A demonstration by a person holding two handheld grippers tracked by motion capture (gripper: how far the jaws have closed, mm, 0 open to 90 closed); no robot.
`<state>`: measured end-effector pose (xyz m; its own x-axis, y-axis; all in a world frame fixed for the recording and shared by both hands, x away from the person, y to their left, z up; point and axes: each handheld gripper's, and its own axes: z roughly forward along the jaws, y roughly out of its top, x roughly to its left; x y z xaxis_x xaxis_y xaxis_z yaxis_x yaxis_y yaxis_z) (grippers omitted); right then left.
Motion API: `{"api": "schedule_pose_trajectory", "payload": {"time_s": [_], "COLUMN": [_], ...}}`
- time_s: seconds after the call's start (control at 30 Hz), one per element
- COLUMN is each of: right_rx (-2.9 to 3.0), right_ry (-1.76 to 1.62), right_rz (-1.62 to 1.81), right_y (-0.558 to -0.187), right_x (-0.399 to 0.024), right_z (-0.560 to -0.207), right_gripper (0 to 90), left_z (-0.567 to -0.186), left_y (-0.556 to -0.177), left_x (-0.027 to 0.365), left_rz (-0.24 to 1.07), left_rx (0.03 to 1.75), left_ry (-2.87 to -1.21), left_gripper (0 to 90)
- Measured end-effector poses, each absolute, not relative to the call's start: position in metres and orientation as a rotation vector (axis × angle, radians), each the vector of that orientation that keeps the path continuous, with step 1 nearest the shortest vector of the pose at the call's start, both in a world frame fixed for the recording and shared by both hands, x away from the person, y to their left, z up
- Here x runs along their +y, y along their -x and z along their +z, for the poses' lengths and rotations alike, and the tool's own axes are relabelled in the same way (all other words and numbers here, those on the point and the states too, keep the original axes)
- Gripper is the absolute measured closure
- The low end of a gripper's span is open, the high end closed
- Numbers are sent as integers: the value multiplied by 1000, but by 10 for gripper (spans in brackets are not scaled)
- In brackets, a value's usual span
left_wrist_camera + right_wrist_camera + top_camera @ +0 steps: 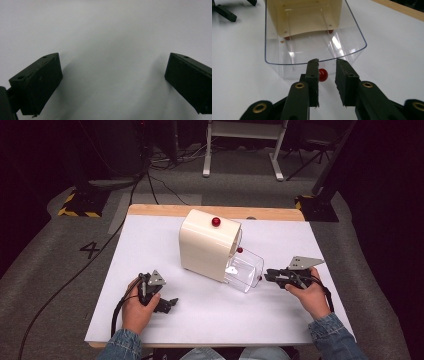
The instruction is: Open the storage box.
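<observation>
Between your right gripper's (pixel 326 68) jaws sits the small red knob (pixel 323 74) on the front of the clear drawer (pixel 312 53); the jaws stand a little apart with the pads not pressing on it, the left pad just beside the ball and a gap on the other side. That drawer hangs pulled partway out of the cream box (pixel 207 242), which stands near the middle of the white table top (pixel 150 245), with a second red knob (pixel 216 221) on its upper face.

Expect the drawer to be light, stiff and slick, probably thin plastic that would scuff or crack under a hard squeeze, so take it by the knob, not by the wall. Being round and glossy, the ball may slip sideways; centre it between the pads before you close, and pull or push in line with the drawer.

Your left gripper (pixel 169 304) rests on the white surface well apart from the box, its jaws wide with nothing between them.

Smooth and bare, the top may let the box slide. A wooden edge (pixel 150 210) shows at the far side, and beyond it grey floor (pixel 50 250), cables and dark stands.
</observation>
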<state>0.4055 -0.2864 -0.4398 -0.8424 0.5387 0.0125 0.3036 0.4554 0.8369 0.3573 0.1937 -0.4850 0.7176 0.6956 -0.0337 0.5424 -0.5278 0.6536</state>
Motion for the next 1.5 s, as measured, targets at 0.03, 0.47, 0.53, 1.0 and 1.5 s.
{"api": "schedule_pose_trajectory", "payload": {"time_s": [0.03, 0.47, 0.53, 1.0, 1.5], "right_rx": [2449, 2406, 2409, 2436, 2400], "right_ry": [-733, -714, -694, -632, -567], "right_rz": [1337, 1398, 1399, 1420, 1549], "right_y": [-405, -402, -403, -433, -448], "right_x": [-288, -271, -266, -223, -205], "right_z": [-438, -395, -390, -390, -394], "right_gripper": [709, 548, 547, 550, 688], "left_z": [-485, -485, -485, -486, -486], "left_y": [-357, -357, -357, -357, -356], "left_x": [194, 193, 193, 193, 193], "left_rz": [303, 304, 306, 311, 323], "left_rx": [936, 934, 933, 931, 926], "left_ry": [-2268, -2268, -2268, -2264, -2265], "left_gripper": [12, 4, 4, 4, 6]}}
